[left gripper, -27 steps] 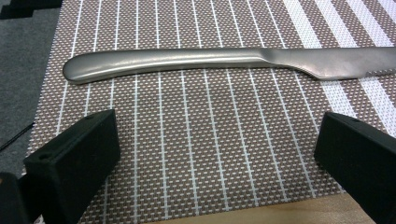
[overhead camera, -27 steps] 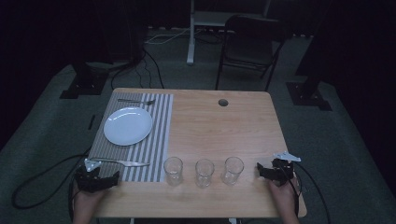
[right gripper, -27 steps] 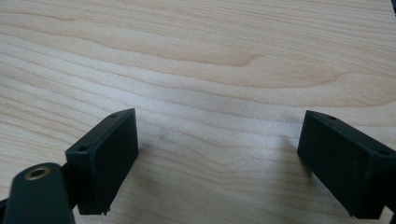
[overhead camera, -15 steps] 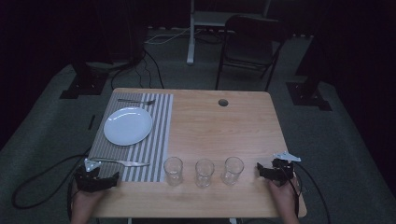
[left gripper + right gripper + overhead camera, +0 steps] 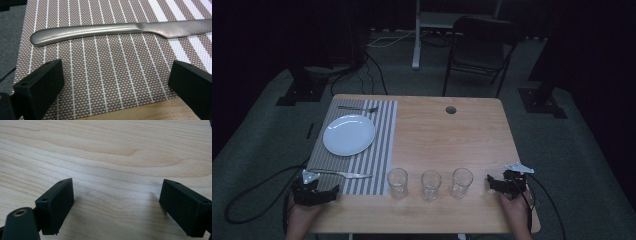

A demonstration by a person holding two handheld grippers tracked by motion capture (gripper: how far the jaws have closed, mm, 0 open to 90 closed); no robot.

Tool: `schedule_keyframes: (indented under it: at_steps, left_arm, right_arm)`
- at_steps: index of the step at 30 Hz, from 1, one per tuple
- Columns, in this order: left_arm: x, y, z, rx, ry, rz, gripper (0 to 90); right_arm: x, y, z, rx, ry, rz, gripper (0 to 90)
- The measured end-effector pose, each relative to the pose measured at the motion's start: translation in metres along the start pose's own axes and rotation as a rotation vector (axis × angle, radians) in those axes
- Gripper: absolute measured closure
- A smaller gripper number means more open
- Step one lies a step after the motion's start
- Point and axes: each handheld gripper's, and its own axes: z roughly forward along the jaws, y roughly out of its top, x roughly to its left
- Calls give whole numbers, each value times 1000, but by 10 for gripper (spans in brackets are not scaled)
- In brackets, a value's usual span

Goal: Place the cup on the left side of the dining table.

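High view: your left gripper [image 5: 333,191] rests at the table's [image 5: 452,140] 7 o'clock corner, on the striped placemat [image 5: 379,150], just below the knife [image 5: 343,174]. Your right gripper [image 5: 490,183] sits at 5 o'clock, beside three empty glasses [image 5: 429,184] in a row. A white plate [image 5: 349,135] lies at 10 o'clock, a fork [image 5: 358,108] beyond it.

Left gripper view: your jaws stand wide apart, empty; the knife [image 5: 120,30] lies across at 12 o'clock.

Right gripper view: jaws spread wide over bare wood [image 5: 112,157].
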Motion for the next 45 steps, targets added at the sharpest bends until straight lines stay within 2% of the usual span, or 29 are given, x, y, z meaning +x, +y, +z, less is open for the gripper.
schedule_keyframes:
  at_steps: [8,14,18,22,24,29,36,40,45]
  left_arm:
    - [0,-2,-3,-7,-44,17,15]
    - [-3,-1,-4,-4,-41,32,15]
    - [-4,0,-7,-10,-68,32,15]
    - [-7,1,-9,-19,-78,44,15]
    - [-8,1,-10,-23,-98,54,15]
    - [-13,1,-8,-13,-115,82,15]
    - [-20,5,-9,-20,-143,100,15]
    - [-28,7,-11,-36,-148,122,15]
    - [-39,11,-11,-38,-176,156,15]
  right_arm:
    - [0,0,0,0,0,0,120]
    - [0,0,0,0,0,0,120]
    - [0,0,0,0,0,0,120]
    - [0,0,0,0,0,0,120]
    - [0,0,0,0,0,0,120]
    - [0,0,0,0,0,1,120]
    - [0,0,0,0,0,1,120]
    - [0,0,0,0,0,1,120]
    - [0,0,0,0,0,1,120]
